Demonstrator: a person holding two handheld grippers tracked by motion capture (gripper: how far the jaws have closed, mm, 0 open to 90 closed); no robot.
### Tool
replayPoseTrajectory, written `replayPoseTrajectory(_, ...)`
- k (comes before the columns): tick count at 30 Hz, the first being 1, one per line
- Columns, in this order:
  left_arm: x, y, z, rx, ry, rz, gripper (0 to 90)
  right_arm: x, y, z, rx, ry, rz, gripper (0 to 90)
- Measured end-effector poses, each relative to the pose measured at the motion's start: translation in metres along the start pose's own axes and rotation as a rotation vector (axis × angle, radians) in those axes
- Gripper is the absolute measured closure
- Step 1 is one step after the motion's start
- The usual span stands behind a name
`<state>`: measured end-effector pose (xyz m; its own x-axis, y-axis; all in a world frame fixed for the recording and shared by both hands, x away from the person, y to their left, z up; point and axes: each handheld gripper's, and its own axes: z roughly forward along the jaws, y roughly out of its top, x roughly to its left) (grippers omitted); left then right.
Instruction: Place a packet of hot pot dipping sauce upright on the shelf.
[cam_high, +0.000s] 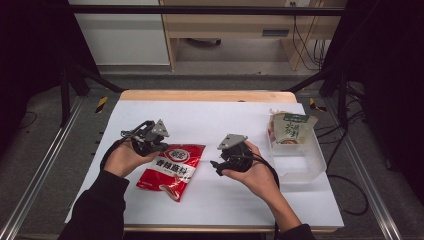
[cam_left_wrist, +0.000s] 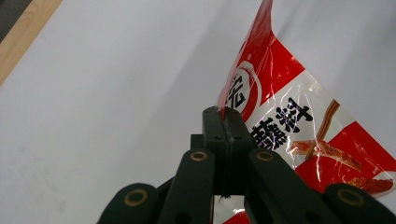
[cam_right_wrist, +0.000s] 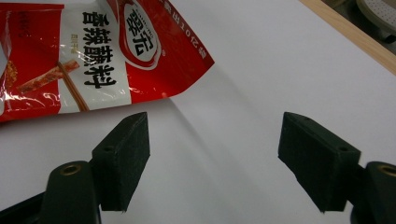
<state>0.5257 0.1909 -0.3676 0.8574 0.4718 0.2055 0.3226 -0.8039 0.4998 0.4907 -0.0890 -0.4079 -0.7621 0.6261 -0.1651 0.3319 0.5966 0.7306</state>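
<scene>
A red and white snack packet (cam_high: 167, 170) printed with black characters lies on the white table sheet, left of centre. My left gripper (cam_high: 163, 148) is shut on the packet's upper left edge; in the left gripper view the two black jaws meet on the packet (cam_left_wrist: 299, 116), whose pinched edge stands lifted off the sheet. My right gripper (cam_high: 216, 165) hovers just right of the packet with its jaws wide open. In the right gripper view nothing lies between the fingertips of my right gripper (cam_right_wrist: 215, 140), and the packet (cam_right_wrist: 93, 60) lies beyond the left pad.
A clear plastic box (cam_high: 304, 165) stands at the right side of the table, with a green and white packet (cam_high: 290, 129) leaning in its far end. The wooden table edge (cam_high: 205, 95) runs along the back. Dark frame posts stand at both sides.
</scene>
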Motion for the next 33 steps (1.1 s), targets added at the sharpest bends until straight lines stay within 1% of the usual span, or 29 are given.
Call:
replayPoseTrajectory(1, 0.000, 0.000, 0.000, 0.000, 0.000, 0.000, 90.0, 0.000, 0.000, 0.000, 0.000, 0.000, 0.000, 25.5)
replayPoseTrajectory(5, 0.002, 0.002, -0.003, -0.011, 0.005, -0.004, 90.0, -0.003, 0.012, 0.000, 0.001, 0.009, -0.018, 26.5)
replayPoseTrajectory(7, 0.002, 0.003, -0.006, -0.013, 0.010, 0.002, 90.0, -0.005, 0.018, 0.001, 0.000, 0.009, -0.028, 26.7)
replayPoseTrajectory(10, 0.001, 0.005, -0.009, -0.022, 0.016, 0.001, 90.0, -0.007, 0.024, 0.001, 0.003, 0.015, -0.033, 26.7)
replayPoseTrajectory(13, 0.002, 0.006, -0.015, -0.030, 0.026, 0.004, 90.0, -0.010, 0.035, 0.000, -0.002, 0.022, -0.033, 25.4)
replayPoseTrajectory(14, 0.002, 0.007, -0.017, -0.033, 0.031, 0.007, 90.0, -0.010, 0.035, 0.000, -0.002, 0.022, -0.033, 25.4)
replayPoseTrajectory(16, 0.002, 0.009, -0.021, -0.041, 0.035, 0.008, 90.0, -0.011, 0.041, -0.001, 0.001, 0.031, -0.036, 23.3)
replayPoseTrajectory(20, 0.003, 0.011, -0.028, -0.052, 0.047, 0.011, 90.0, -0.012, 0.047, -0.004, -0.004, 0.044, -0.034, 21.9)
replayPoseTrajectory(26, 0.004, 0.010, -0.028, -0.041, 0.049, 0.013, 90.0, -0.012, 0.052, -0.004, -0.004, 0.074, -0.033, 20.6)
replayPoseTrajectory(30, 0.004, 0.011, -0.028, -0.043, 0.047, 0.014, 90.0, -0.010, 0.056, -0.004, 0.001, 0.090, -0.034, 19.3)
replayPoseTrajectory(33, 0.004, 0.011, -0.027, -0.040, 0.043, 0.017, 90.0, -0.009, 0.058, -0.003, -0.002, 0.094, -0.033, 19.2)
